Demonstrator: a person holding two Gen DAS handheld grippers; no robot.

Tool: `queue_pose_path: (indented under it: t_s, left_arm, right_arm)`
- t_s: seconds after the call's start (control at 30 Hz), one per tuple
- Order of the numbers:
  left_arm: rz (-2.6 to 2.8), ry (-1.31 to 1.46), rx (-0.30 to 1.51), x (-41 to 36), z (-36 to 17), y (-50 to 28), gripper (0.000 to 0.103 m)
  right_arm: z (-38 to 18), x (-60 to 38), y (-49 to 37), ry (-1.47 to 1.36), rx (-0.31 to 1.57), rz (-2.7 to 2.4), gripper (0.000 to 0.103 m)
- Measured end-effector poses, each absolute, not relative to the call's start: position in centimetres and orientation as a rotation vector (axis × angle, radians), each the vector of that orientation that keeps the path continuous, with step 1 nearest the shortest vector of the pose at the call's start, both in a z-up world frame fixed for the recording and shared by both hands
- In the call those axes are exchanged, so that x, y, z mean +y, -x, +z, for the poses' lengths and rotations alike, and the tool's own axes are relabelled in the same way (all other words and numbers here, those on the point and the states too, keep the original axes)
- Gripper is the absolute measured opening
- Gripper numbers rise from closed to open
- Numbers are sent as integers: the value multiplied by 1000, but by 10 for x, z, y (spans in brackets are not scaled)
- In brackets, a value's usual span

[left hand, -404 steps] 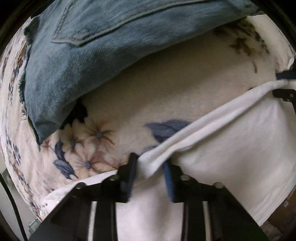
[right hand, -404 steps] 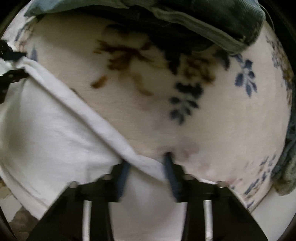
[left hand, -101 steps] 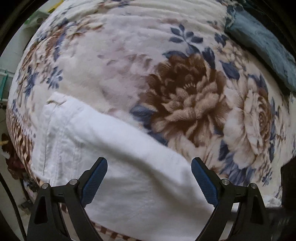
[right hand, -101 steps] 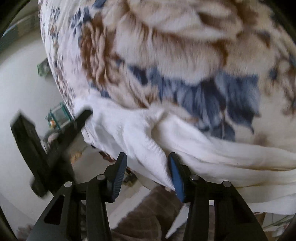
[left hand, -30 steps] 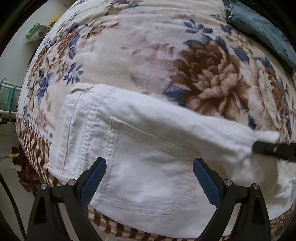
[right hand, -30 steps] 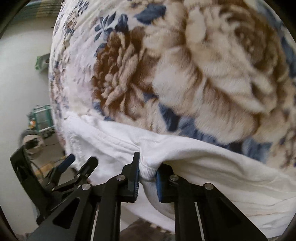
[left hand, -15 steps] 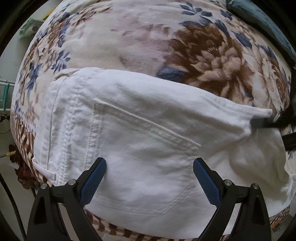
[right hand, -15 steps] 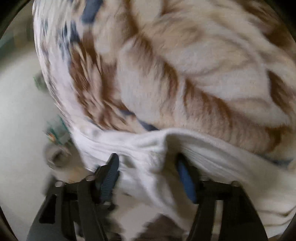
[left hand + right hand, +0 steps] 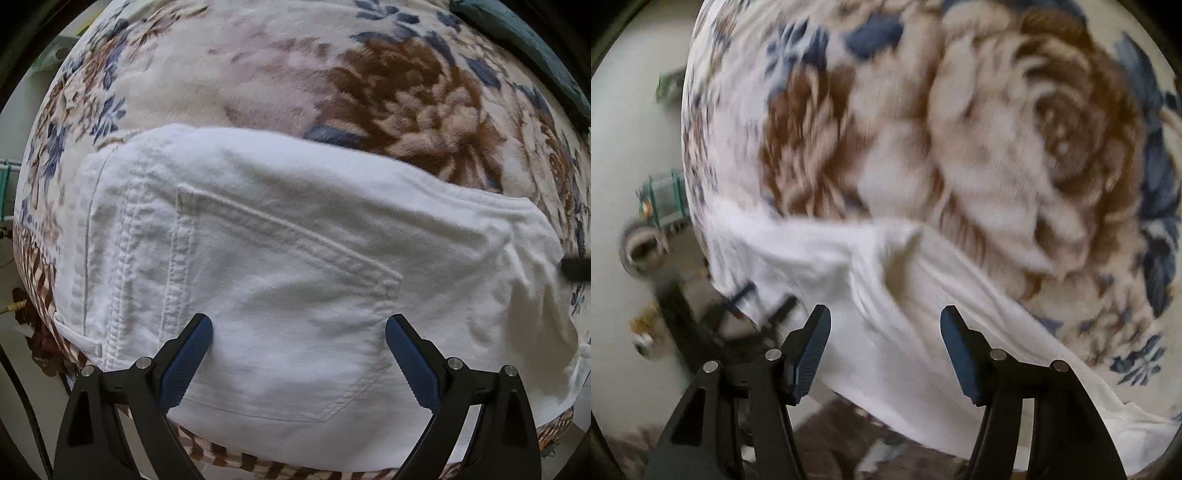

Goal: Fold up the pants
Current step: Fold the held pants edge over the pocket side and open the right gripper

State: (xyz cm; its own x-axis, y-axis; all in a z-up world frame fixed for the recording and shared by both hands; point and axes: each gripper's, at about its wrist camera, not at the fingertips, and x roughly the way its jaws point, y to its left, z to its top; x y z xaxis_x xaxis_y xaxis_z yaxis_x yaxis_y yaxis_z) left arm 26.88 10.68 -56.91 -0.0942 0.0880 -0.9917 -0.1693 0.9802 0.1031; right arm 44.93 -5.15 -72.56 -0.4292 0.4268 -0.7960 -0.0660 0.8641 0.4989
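Observation:
White pants (image 9: 295, 258) lie folded on a floral blanket (image 9: 369, 92), back pocket facing up, near the bed's front edge. My left gripper (image 9: 298, 332) is open and empty, its blue pads just above the pocket. My right gripper (image 9: 885, 321) is open and empty over the pants' bunched right end (image 9: 905, 280); that view is blurred. One fingertip of the right gripper (image 9: 576, 267) shows at the right edge of the left wrist view. The left gripper (image 9: 757, 295) shows dimly at the left of the right wrist view.
A dark blue-green garment (image 9: 524, 40) lies at the far right of the bed. The blanket's brown striped border (image 9: 258, 461) hangs over the front edge. The floor (image 9: 628, 184) with small clutter lies to the left of the bed.
My right gripper let go of the pants' edge, opened wide and pulled back. The pants settled flat. My left gripper stayed open and moved slightly closer over the pocket.

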Motion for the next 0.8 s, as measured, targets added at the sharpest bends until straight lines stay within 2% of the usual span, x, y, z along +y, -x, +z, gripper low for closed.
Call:
queue_pose_path:
  t_s: [0.03, 0.17, 0.23, 0.3, 0.37, 0.43, 0.5, 0.6, 0.73, 0.8]
  left_arm:
    - [208, 49, 1647, 106, -565, -273, 97]
    - [196, -4, 1626, 89, -560, -277, 97]
    - [189, -23, 1622, 81, -560, -279, 97]
    - [170, -23, 1628, 73, -564, -281, 97]
    - [142, -14, 1635, 64, -567, -281, 97]
    - [115, -15, 1638, 53, -568, -279, 97]
    - [92, -13, 1647, 39, -569, -277, 97]
    - [38, 28, 1660, 16, -568, -281, 97]
    - [-26, -21, 1626, -26, -569, -304, 97]
    - [-42, -92, 1592, -49, -576, -325, 97]
  right_arm:
    - [-731, -53, -445, -207, 1946, 526, 5]
    - [-733, -70, -457, -190, 1860, 363, 5]
    - [-735, -69, -459, -210, 1886, 380, 5]
    - [-729, -75, -459, -202, 1878, 366, 12]
    - [-712, -88, -456, -191, 1844, 313, 30]
    - [-686, -114, -446, -194, 1769, 240, 55]
    - [-669, -136, -435, -206, 1746, 225, 59]
    - [-668, -153, -409, -200, 1799, 237, 59]
    - [-688, -157, -375, -49, 1902, 296, 59]
    - [-702, -160, -371, 87, 1876, 256, 59]
